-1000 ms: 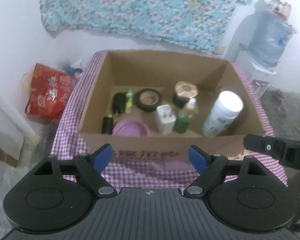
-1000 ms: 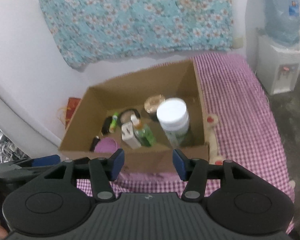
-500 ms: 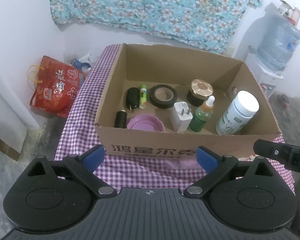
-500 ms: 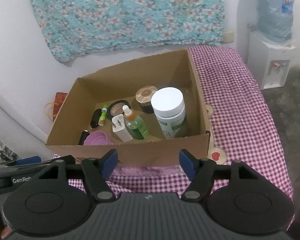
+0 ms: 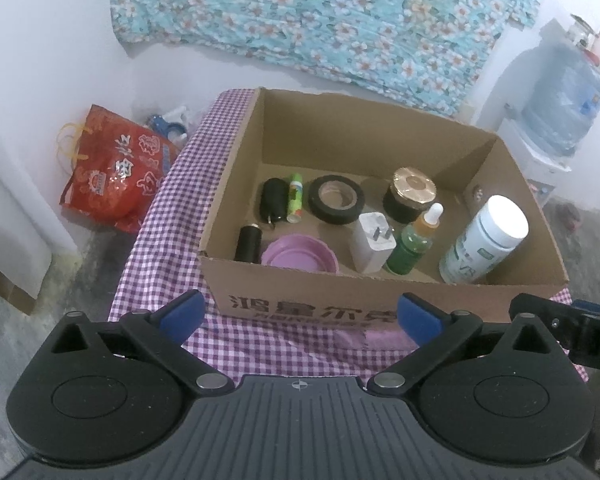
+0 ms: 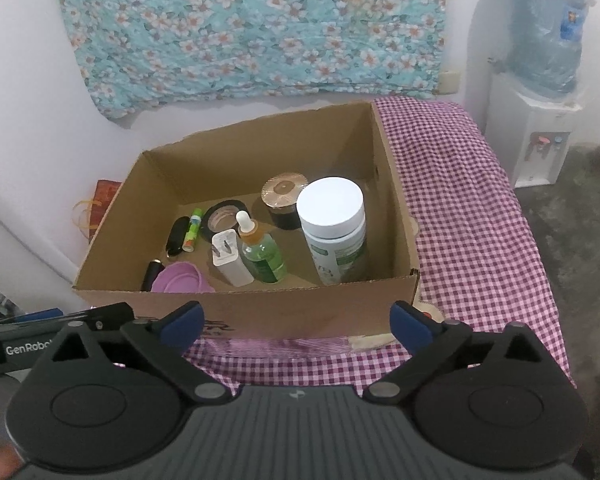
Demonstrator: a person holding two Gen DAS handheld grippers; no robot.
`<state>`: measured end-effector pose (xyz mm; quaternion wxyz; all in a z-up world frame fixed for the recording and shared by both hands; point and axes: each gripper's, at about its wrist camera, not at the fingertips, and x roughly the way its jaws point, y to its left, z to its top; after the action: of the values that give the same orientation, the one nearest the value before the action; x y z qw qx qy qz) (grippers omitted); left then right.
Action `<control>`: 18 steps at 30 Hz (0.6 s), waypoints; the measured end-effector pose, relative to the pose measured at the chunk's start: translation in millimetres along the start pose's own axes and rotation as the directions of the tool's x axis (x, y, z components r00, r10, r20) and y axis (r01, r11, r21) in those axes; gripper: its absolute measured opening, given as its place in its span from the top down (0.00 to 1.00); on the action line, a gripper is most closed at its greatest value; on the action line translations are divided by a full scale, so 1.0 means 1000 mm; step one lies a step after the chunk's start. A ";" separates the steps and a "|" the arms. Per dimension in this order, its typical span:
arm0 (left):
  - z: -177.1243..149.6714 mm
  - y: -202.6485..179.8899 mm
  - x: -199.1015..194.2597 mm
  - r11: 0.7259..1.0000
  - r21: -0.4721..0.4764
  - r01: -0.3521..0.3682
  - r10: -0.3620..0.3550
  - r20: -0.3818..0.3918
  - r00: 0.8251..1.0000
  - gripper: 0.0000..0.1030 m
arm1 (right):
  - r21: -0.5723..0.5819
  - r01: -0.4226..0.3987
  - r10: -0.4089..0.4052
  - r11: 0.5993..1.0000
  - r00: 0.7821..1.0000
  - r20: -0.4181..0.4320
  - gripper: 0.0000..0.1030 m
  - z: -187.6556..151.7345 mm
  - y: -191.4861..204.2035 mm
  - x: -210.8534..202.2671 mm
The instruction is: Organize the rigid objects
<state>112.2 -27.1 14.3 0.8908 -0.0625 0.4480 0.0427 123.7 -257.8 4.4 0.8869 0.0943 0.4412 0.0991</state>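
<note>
An open cardboard box (image 5: 380, 300) (image 6: 300, 308) stands on a purple checked tablecloth (image 6: 472, 232). In it are a white pill bottle (image 5: 485, 241) (image 6: 334, 224), a green dropper bottle (image 5: 414, 244) (image 6: 262, 254), a white charger plug (image 5: 371, 246) (image 6: 229, 258), a black tape roll (image 5: 336, 199), a gold-lidded jar (image 5: 411, 198), a purple lid (image 5: 300, 258), a green tube (image 5: 295, 197) and two black items. My left gripper (image 5: 300, 316) and right gripper (image 6: 296, 320) are both open and empty, in front of the box.
A red bag (image 5: 116, 170) lies on the floor left of the table. A water dispenser (image 6: 540, 80) stands at the right. A floral cloth (image 5: 320, 12) hangs on the wall behind. The right gripper's body shows in the left wrist view (image 5: 568, 332).
Both grippers have pulled back and risen from the box, so more of its inside shows. The right gripper's fingers have opened wider. The objects in the box have not moved.
</note>
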 end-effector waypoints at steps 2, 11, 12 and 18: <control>0.000 0.000 0.000 1.000 0.006 -0.006 0.006 0.005 1.000 0.00 | -0.003 0.007 -0.007 1.000 1.000 0.001 0.00 0.000 0.001 0.001; 0.001 -0.001 0.001 0.999 0.031 -0.034 0.033 0.014 0.999 0.00 | -0.014 0.027 -0.027 1.000 1.000 -0.010 0.00 0.004 0.009 0.008; 0.001 -0.001 0.002 0.999 0.033 -0.034 0.033 0.013 0.999 0.00 | -0.017 0.031 -0.031 0.999 0.999 -0.011 0.00 0.004 0.010 0.009; 0.002 0.000 0.004 0.999 0.022 -0.033 0.033 0.008 0.999 0.00 | -0.030 0.026 -0.026 0.999 1.000 -0.014 0.00 0.005 0.017 0.009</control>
<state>116.2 -27.0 12.6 0.8923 -0.0452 0.4461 0.0528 131.5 -240.0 4.8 0.8862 0.0748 0.4473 0.0947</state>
